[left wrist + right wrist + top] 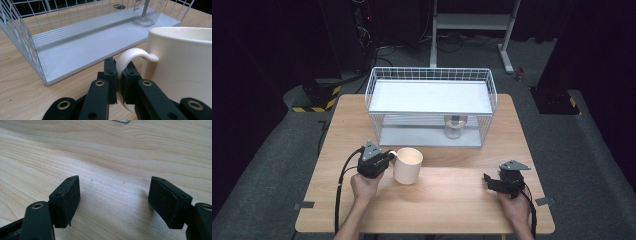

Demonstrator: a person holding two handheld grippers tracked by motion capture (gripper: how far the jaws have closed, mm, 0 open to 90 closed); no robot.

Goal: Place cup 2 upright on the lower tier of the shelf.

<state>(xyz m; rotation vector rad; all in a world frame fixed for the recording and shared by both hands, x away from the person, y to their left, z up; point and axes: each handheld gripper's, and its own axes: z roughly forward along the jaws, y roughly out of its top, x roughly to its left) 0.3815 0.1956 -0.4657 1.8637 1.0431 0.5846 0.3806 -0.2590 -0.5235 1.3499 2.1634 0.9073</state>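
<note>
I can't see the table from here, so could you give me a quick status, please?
Left gripper shut on mug handle. Right gripper open, nothing between its jaws. Mug upright before wire rack. Nothing in the way.

You find no readable text, label, brand or number on the cream mug [180,65], the white wire basket [432,75] or the wooden table [437,200]. The one sign you can make out is the yellow-and-black hazard striping on a dark base [314,97] on the floor at the table's far left, and a similar yellow patch [573,102] at far right.
</note>
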